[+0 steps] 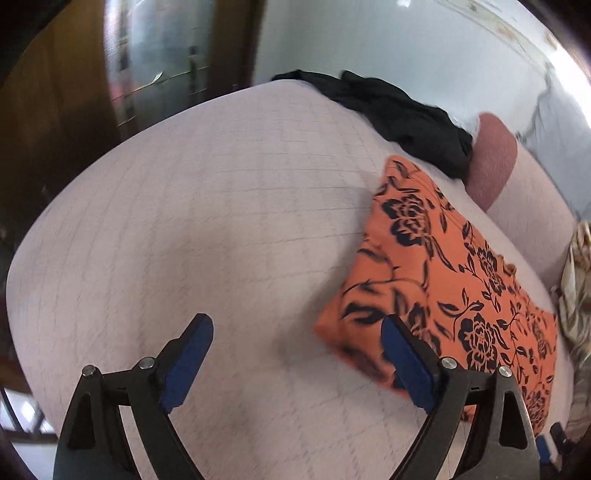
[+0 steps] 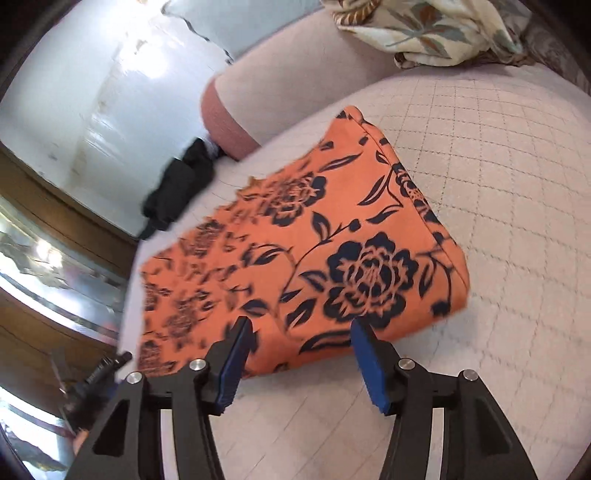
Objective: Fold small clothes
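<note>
An orange garment with a dark flower print (image 1: 454, 266) (image 2: 314, 251) lies folded flat on the pale quilted bed (image 1: 207, 221) (image 2: 498, 184). My left gripper (image 1: 297, 332) hangs above the bedcover, open wide, with only bare cover between its blue pads; its right finger overlaps the garment's near left corner in the picture. My right gripper (image 2: 301, 332) hovers over the garment's near edge, open, and nothing is pinched between its pads. Part of the other gripper (image 2: 96, 387) shows at the lower left of the right wrist view.
A black garment (image 1: 399, 114) (image 2: 177, 184) lies bunched at the bed's far edge. A pink-ended bolster (image 1: 491, 155) (image 2: 273, 96) runs along one side. A leaf-print cloth (image 2: 424, 26) (image 1: 576, 280) is heaped by it. A wooden cabinet with glass (image 1: 122, 74) stands beyond the bed.
</note>
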The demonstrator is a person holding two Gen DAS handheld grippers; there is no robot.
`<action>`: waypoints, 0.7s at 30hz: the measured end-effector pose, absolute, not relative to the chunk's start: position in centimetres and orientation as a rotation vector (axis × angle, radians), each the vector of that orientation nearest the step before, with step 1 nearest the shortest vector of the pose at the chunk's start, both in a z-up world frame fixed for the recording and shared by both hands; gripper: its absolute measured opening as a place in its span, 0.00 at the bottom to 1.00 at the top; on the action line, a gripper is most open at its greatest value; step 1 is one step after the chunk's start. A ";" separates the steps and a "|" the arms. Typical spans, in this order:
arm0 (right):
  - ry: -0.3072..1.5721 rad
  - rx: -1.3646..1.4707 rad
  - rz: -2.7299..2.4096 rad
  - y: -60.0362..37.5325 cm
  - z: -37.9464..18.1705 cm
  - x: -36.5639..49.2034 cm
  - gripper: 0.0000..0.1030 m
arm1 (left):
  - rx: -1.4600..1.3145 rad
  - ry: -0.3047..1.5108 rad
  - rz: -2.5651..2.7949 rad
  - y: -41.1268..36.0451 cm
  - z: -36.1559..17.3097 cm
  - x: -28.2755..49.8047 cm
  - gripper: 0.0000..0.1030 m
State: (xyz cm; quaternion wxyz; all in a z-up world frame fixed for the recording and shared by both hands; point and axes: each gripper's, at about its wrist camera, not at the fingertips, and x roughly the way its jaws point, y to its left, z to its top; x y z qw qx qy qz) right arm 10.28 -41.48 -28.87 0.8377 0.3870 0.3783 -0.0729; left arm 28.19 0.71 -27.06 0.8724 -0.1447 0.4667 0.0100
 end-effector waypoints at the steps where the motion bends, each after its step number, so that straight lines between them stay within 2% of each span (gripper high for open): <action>1: 0.792 0.853 -0.138 -41.4 -28.9 9.4 0.58 | -0.350 0.988 0.006 1.4 -27.4 27.4 0.90; 6: 0.769 1.006 -0.091 -40.9 -29.6 7.5 0.58 | -0.404 1.031 -0.095 0.4 -28.1 25.9 0.90; 14: 0.690 0.957 -0.096 -40.2 -27.9 7.0 0.58 | -0.048 0.766 -0.014 -5.0 -24.5 24.3 0.90; 21: 0.711 0.933 -0.067 -39.9 -28.1 8.6 0.58 | 0.028 0.756 -0.015 -6.2 -24.2 25.7 0.90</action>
